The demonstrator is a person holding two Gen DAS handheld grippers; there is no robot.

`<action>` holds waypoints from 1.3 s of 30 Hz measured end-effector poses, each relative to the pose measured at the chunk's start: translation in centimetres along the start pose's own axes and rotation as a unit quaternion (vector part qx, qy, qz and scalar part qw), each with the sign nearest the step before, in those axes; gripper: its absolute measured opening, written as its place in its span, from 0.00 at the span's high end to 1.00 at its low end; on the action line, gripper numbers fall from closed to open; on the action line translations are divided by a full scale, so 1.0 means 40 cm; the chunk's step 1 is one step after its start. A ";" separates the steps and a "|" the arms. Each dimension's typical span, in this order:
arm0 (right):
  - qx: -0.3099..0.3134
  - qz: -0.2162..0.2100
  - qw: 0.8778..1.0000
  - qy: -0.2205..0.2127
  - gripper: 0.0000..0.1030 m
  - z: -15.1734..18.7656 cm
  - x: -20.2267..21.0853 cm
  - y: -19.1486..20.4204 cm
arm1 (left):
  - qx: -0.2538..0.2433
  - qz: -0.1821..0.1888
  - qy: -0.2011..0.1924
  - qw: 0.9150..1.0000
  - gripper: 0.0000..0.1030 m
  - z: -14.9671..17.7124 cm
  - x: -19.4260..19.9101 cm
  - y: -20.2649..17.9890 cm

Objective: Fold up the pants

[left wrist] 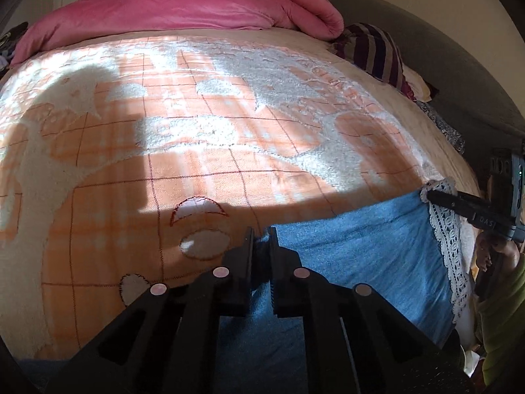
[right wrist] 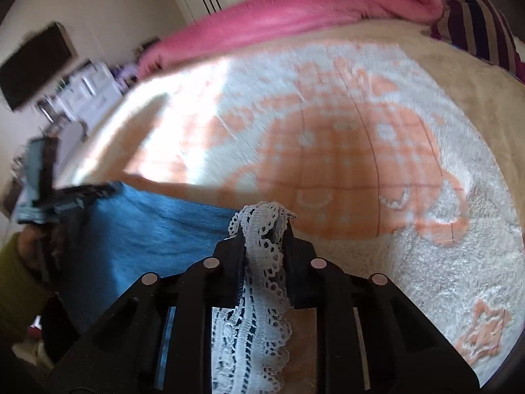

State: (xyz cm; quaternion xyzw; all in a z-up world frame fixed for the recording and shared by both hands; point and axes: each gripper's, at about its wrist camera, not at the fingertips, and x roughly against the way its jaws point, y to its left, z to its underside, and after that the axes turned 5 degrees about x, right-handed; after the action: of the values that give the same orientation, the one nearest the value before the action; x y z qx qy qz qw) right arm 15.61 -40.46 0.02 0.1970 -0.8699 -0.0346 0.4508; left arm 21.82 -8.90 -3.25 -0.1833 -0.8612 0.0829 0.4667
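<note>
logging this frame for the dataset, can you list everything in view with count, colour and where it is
blue denim pants with white lace hem: one, blue, near edge of the bed, held at both ends
white lace hem: one strip, white, pinched at the pants' right end
orange and white plush blanket: one, covering the bed
pink quilted duvet: one, bunched along the far side of the bed
purple and beige striped pillow: one, far right corner
dark flat screen: one, black, left wall
left tongs: black, shut on the denim
right tongs: black, shut on the lace hem
</note>
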 end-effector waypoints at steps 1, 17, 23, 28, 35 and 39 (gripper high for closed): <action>0.005 0.004 1.000 0.010 0.86 0.002 -0.016 -0.003 | 0.000 -0.005 0.002 1.000 0.93 0.004 -0.006 0.004; 0.000 0.101 0.995 0.005 0.33 0.027 -0.001 0.000 | -0.017 -0.050 -0.005 0.999 0.76 0.027 -0.003 0.010; -0.029 0.091 0.995 -0.037 0.26 0.064 0.110 -0.001 | -0.020 -0.056 -0.029 0.998 0.65 0.038 0.055 0.003; -0.036 0.084 0.994 -0.060 0.23 0.109 0.186 0.034 | -0.018 -0.053 -0.052 0.997 0.65 0.064 0.127 -0.006; -0.045 0.077 0.995 -0.054 0.22 0.193 0.224 0.072 | -0.032 -0.069 -0.075 0.994 0.64 0.154 0.231 -0.019; -0.063 0.063 0.995 -0.049 0.22 0.252 0.229 0.086 | -0.020 -0.077 -0.072 0.994 0.64 0.211 0.263 0.009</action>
State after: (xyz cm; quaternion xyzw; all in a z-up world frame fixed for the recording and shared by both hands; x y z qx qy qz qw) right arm 1.77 -41.89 1.94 0.1107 -0.8977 -0.0707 0.4207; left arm 9.65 -4.20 0.14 -0.1195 -0.9056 0.0425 0.4047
